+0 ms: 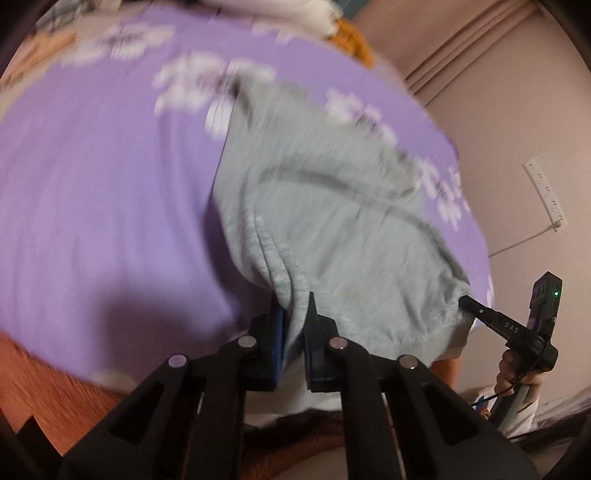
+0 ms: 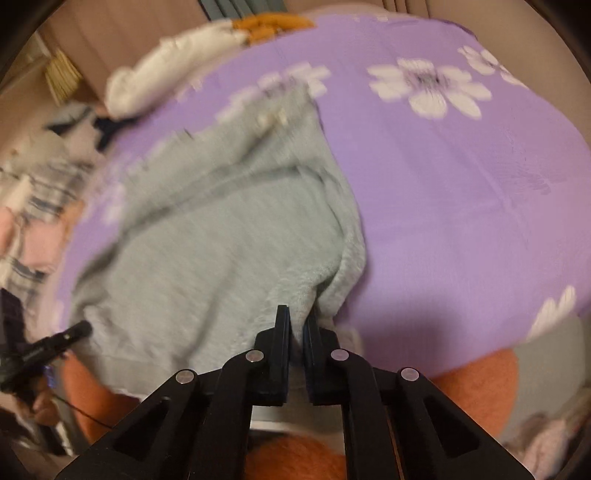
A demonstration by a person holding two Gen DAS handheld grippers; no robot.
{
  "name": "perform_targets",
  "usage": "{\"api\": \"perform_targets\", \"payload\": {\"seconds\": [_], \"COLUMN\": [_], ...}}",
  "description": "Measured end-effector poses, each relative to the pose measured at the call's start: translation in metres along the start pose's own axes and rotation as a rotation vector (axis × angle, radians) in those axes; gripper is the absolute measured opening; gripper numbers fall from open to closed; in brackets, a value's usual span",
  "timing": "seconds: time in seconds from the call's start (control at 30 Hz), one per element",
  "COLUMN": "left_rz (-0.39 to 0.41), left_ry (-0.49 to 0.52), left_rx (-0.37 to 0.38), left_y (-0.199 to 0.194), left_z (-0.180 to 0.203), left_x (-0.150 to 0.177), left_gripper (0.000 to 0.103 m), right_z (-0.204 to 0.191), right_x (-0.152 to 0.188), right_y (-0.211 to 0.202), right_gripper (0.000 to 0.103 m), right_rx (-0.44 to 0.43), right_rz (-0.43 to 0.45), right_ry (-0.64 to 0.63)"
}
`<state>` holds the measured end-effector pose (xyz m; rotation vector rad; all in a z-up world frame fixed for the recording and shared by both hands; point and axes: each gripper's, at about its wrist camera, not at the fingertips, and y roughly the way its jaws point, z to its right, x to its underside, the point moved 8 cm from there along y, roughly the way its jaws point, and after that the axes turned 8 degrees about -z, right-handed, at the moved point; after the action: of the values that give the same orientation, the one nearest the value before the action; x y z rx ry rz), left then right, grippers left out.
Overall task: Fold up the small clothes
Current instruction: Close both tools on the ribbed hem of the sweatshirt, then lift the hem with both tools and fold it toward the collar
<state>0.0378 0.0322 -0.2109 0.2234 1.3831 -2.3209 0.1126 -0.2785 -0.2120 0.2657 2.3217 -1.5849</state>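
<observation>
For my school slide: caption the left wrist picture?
Left gripper pinches grey garment on purple flowered sheet.

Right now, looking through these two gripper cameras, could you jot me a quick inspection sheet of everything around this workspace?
Surface: purple bedspread with white flowers, over a bed.
Job's things: pale grey-green garment spread on the bedspread, near edge bunched and gathered.
Clutter: white cloth and an orange item at the far edge; plaid fabric off to one side.
Grippers: left gripper shut on the garment's near edge; right gripper shut on the same edge at the other corner.
Cables: thin cord running from a wall power strip.
Surroundings: beige wall; images blurred.
</observation>
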Motion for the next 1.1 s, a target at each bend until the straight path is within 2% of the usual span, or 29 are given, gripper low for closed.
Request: {"api": "perform_targets", "payload": {"seconds": [0.1,0.23,0.37,0.5,0.73,0.77,0.83,0.87,0.9,0.97,1.0,1.1], "left_rz": [0.07,0.115,0.075,0.017,0.02,0.02,0.017,0.022,0.036,0.081,0.08,0.026], "left_ry": [0.017,0.037,0.009,-0.004,-0.01,-0.014,-0.017,-0.012,-0.004,-0.004,-0.008,-0.033], "left_rx": [0.0,-0.049,-0.111,-0.154,-0.165,-0.152,-0.113,-0.099,-0.099,-0.1,-0.091,-0.075], "left_y": [-0.011,-0.002,0.031,0.056,0.056,0.053,0.046,0.041,0.035,0.024,0.022,0.028], "left_z": [0.004,-0.002,-0.022,-0.04,-0.038,-0.037,-0.032,-0.03,-0.028,-0.028,-0.028,-0.034], "left_x": [-0.028,-0.055,-0.07,-0.07,-0.068,-0.067,-0.064,-0.063,-0.061,-0.057,-0.053,-0.037], "left_gripper": [0.008,0.008,0.009,0.01,0.013,0.017,0.033,0.048,0.059,0.062,0.063,0.065], "right_z": [-0.009,-0.012,-0.002,0.009,0.014,0.013,0.012,0.011,0.009,0.009,0.01,0.014], "right_x": [-0.025,-0.058,-0.075,-0.073,-0.07,-0.07,-0.069,-0.067,-0.066,-0.065,-0.061,-0.05], "right_y": [-0.011,-0.011,0.021,0.045,0.049,0.047,0.04,0.034,0.029,0.02,0.015,0.014], "right_gripper": [0.008,0.008,0.008,0.008,0.008,0.008,0.009,0.011,0.018,0.042,0.058,0.061], "right_rx": [-0.004,0.023,0.066,0.109,0.118,0.12,0.122,0.121,0.122,0.134,0.145,0.134], "right_rz": [0.073,0.138,0.108,0.058,0.058,0.061,0.072,0.078,0.089,0.113,0.125,0.106], "right_ry": [-0.02,-0.025,0.012,0.037,0.077,0.071,0.059,0.052,0.04,0.018,0.011,0.023]}}
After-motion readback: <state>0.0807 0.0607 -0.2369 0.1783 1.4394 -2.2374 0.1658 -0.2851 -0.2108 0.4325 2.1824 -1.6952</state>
